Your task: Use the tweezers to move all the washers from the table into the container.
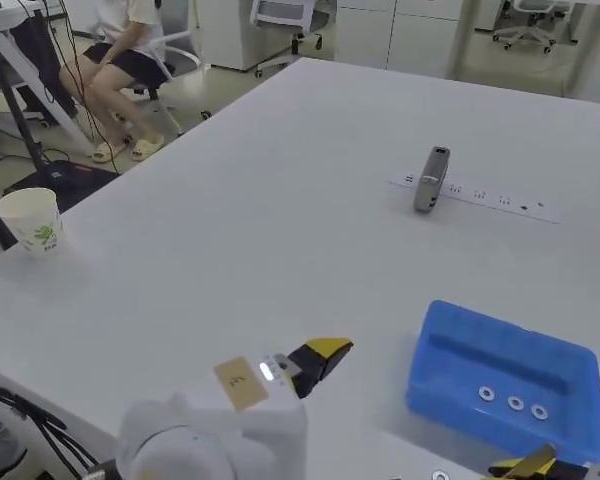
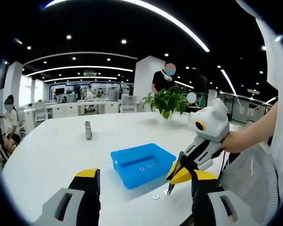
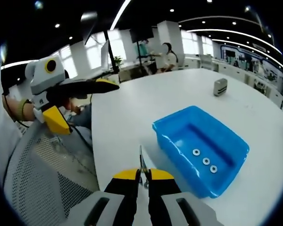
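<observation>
We see thin grey tweezers (image 3: 141, 159) pinched in our right gripper (image 3: 143, 175), long axis pointing forward along its jaws; our left gripper (image 2: 145, 175) gapes wide.

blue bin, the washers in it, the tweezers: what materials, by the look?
The blue bin is likely moulded plastic: uniform colour, soft sheen, rounded rim. The washers are probably metal: pale silvery rings, too small to judge the finish. The tweezers show a thin grey blade that looks like metal, though this is not certain.
</observation>
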Action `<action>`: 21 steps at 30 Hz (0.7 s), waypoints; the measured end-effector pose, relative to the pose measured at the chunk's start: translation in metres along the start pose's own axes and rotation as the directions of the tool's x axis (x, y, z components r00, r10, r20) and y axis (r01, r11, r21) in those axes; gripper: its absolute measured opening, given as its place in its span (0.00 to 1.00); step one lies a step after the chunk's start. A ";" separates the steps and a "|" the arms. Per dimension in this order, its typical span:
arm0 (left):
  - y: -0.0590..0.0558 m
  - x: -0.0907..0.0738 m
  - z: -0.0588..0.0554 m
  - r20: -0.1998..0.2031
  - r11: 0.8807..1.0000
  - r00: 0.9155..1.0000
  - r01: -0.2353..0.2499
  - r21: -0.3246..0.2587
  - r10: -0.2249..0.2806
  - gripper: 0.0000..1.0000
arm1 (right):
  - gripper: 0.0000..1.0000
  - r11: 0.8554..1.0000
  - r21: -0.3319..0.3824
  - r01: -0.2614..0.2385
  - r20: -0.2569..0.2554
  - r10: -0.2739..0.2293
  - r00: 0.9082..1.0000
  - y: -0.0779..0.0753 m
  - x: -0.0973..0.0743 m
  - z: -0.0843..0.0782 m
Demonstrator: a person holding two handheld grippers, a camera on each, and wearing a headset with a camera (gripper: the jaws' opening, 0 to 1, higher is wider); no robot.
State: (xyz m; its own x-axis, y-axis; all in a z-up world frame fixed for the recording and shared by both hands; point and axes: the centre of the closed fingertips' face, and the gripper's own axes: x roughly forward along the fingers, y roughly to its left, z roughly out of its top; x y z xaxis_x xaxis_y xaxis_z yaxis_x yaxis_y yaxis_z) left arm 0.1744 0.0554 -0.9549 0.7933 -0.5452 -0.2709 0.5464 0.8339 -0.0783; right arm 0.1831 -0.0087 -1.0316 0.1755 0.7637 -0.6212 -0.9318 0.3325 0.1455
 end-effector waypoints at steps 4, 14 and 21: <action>0.000 0.000 0.000 -0.001 1.000 1.000 0.000 0.002 0.000 0.80 | 0.03 1.000 0.016 0.004 0.003 -0.004 1.000 -0.002 0.000 -0.001; 0.000 0.000 0.000 -0.002 1.000 1.000 0.000 0.003 0.000 0.80 | 0.04 1.000 0.012 0.008 -0.006 -0.008 1.000 -0.004 0.001 -0.004; 0.000 0.000 -0.001 -0.003 1.000 1.000 -0.001 0.005 0.001 0.80 | 0.03 0.998 -0.062 0.002 -0.023 -0.003 1.000 0.001 0.003 -0.003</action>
State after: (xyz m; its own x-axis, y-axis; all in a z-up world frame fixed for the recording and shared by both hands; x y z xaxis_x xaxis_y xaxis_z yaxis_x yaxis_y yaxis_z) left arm 0.1747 0.0556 -0.9555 0.7933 -0.5438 -0.2738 0.5466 0.8342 -0.0730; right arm 0.1818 -0.0081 -1.0355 0.1710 0.7495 -0.6395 -0.9494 0.2989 0.0964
